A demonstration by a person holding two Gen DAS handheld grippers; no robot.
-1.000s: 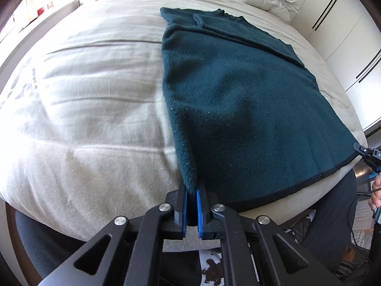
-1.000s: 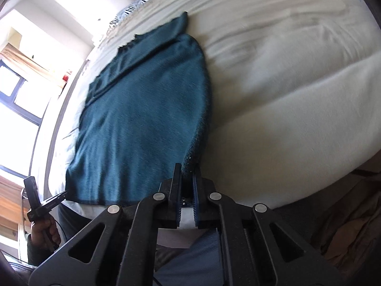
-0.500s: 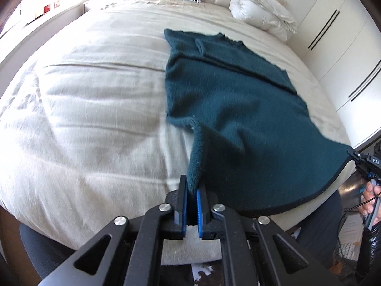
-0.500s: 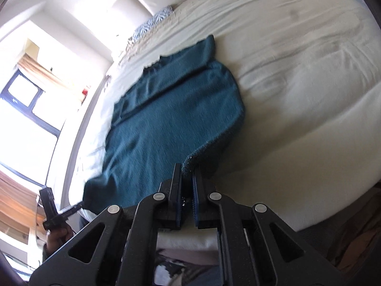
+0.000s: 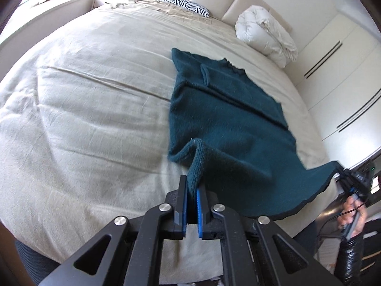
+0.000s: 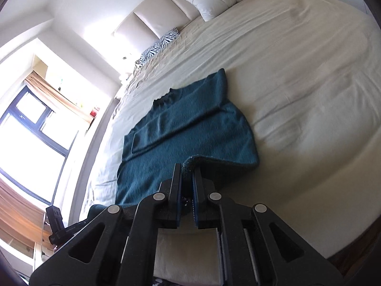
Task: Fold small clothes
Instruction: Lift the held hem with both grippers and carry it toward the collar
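Left hand-held gripper (image 5: pixel 192 190): clenched on a hem corner of the dark teal sweater (image 5: pixel 228 119); the pinched fabric between the pads is hidden. Right hand-held gripper (image 6: pixel 187 175): likewise clenched on the opposite hem corner, the fabric bunched at the tips. Directly ahead of both, the lifted hem arches off the bed (image 5: pixel 83 107), and the underside of the raised fold lies in shadow. Beyond, the sweater's body lies flat on the beige cover, one sleeve folded across the chest. Farthest off, a rolled white duvet (image 5: pixel 266 35) and zebra-print pillow (image 5: pixel 183 2) sit by the headboard. The person's hand (image 5: pixel 352 217) is cut off at the frame edge.
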